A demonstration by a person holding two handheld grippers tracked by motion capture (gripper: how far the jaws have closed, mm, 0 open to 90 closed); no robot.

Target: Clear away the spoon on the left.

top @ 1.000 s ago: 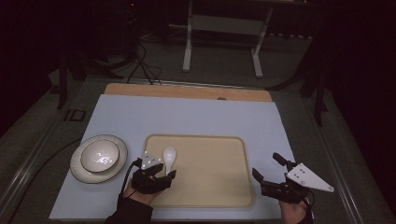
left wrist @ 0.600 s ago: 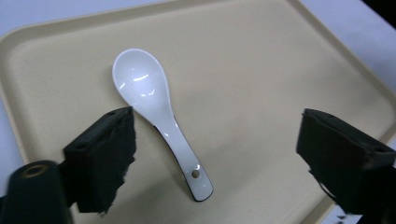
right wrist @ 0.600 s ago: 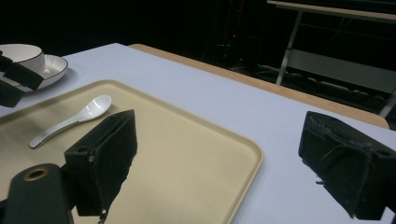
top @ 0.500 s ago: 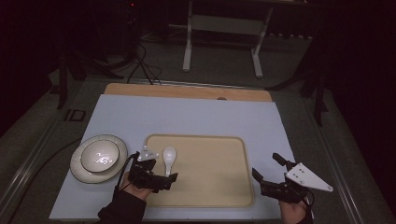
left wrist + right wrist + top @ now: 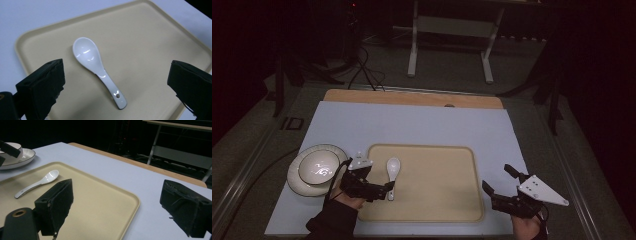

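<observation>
High view, left to right: bowl (image 5: 318,168) on plate (image 5: 295,179) at table's (image 5: 422,125) 8 o'clock. Left gripper (image 5: 374,190) just beside, jaws spread wide, empty, at tray's (image 5: 437,200) left edge. White spoon (image 5: 392,175) flat on tray near that edge, long axis running 12 to 6, bowl end toward 12, handle toward 6. Right gripper (image 5: 501,181) at 4 o'clock off tray's right edge, jaws likewise apart, holding nothing.
</observation>
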